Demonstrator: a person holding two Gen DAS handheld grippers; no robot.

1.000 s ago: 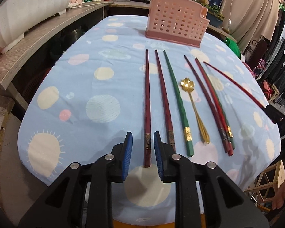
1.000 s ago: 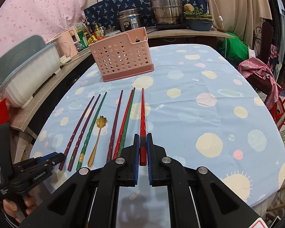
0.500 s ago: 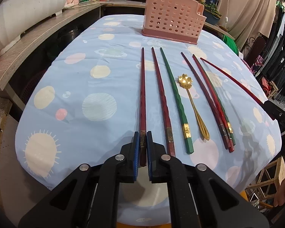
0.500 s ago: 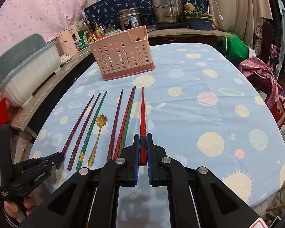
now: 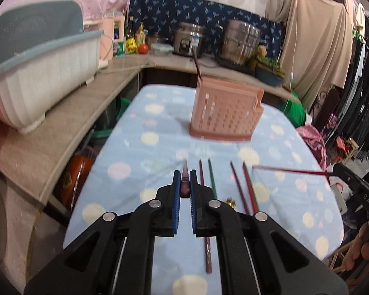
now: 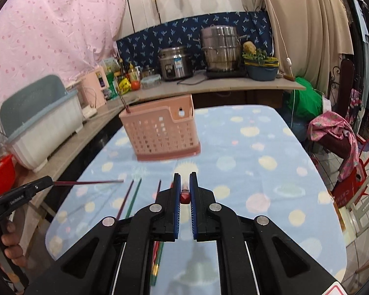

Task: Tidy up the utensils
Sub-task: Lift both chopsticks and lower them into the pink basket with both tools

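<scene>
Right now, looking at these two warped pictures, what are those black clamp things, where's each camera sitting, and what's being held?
No robot here: a person holds a hand-operated clamp in each hand, each with a wide-angle camera looking along its fingers. One picture is from the left gripper, shut on a dark red chopstick. The other is from the right gripper, shut on a red chopstick. Each also appears at the other picture's edge. More chopsticks and a gold spoon lie on the spotted tablecloth before a pink basket, which already holds one chopstick.
</scene>
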